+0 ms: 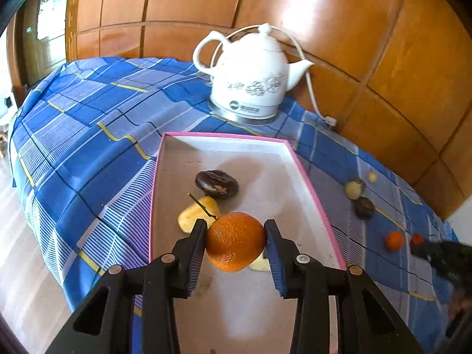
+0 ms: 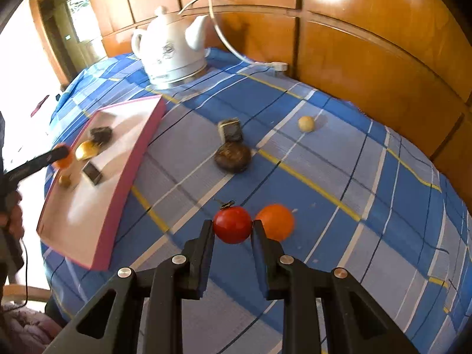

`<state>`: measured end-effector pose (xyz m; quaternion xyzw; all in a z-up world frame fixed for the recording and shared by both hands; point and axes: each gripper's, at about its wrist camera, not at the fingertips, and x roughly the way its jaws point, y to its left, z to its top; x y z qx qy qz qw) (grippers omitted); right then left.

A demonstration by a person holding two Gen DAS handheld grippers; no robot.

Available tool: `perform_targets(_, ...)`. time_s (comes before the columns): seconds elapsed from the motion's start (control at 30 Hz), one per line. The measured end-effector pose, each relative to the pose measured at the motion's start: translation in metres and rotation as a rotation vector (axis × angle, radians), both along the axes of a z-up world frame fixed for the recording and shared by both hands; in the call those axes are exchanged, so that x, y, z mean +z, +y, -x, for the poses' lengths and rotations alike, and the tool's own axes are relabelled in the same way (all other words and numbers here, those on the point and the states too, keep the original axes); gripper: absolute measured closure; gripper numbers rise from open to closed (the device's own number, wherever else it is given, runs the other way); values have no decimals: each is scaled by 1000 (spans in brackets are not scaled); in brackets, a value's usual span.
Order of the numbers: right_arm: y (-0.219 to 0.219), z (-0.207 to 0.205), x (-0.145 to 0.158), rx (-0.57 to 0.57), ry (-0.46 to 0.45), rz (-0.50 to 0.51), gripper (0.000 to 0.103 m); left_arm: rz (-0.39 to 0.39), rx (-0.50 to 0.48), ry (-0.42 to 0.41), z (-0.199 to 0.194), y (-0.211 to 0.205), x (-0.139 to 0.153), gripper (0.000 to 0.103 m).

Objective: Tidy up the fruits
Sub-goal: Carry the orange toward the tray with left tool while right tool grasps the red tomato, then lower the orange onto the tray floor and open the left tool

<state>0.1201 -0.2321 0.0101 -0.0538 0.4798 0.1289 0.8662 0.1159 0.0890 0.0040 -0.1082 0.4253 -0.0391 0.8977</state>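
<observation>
My left gripper (image 1: 235,237) is shut on an orange mandarin (image 1: 235,241) and holds it over the pink-rimmed white tray (image 1: 306,177). In the tray lie a dark brown fruit (image 1: 216,184) and a yellow piece with a stem (image 1: 197,212). My right gripper (image 2: 233,227) is shut on a red tomato (image 2: 232,224) just above the blue checked cloth (image 2: 339,153). A small orange fruit (image 2: 275,221) sits right beside it. A dark brown fruit (image 2: 233,157), a cut dark piece (image 2: 230,129) and a small pale ball (image 2: 306,124) lie further back on the cloth.
A white ceramic kettle (image 1: 250,73) with its cord (image 1: 306,70) stands at the back of the table against the wooden panel wall (image 1: 383,44). The tray also shows in the right wrist view (image 2: 135,159), to the left, with my left gripper over it.
</observation>
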Motion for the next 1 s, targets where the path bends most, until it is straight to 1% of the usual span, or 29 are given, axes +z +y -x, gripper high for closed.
perform_targets(0.07,4,7,-3,9,5,-8,78,-23,12,4,-2,1,-4,63)
perform_targets(0.17,8,14,-7,19,12,-14,78,-51,-3,15,-8,-3,-11,62)
perform_targets(0.2,10,16,-8,20,14,-16,78,-62,-4,23,-9,-4,-14,59)
perform_targets(0.23,12,17,-9,22,14,-20,78,-60,-6,26,-9,-4,-16,54)
perform_targets(0.27,12,19,-9,23,14,-22,78,-60,-4,26,-9,-5,-17,51)
perform_targets(0.33,16,22,-9,25,11,-25,78,-83,16,8,-3,-7,-16,42)
perform_targets(0.37,19,24,-8,29,8,-25,78,-97,22,-5,1,-9,-14,41)
perform_targets(0.5,32,27,-6,44,-6,-24,78,-144,42,-37,17,-16,-7,40)
perform_targets(0.63,49,30,-3,59,-28,-26,78,-167,55,-63,34,-19,-2,40)
perform_targets(0.73,64,33,2,75,-53,-26,78,-169,67,-79,47,-18,1,39)
perform_targets(0.9,95,41,12,103,-117,-10,78,-194,69,-96,66,-16,5,38)
perform_targets(1.0,111,47,18,112,-161,0,78,-196,74,-97,74,-13,5,38)
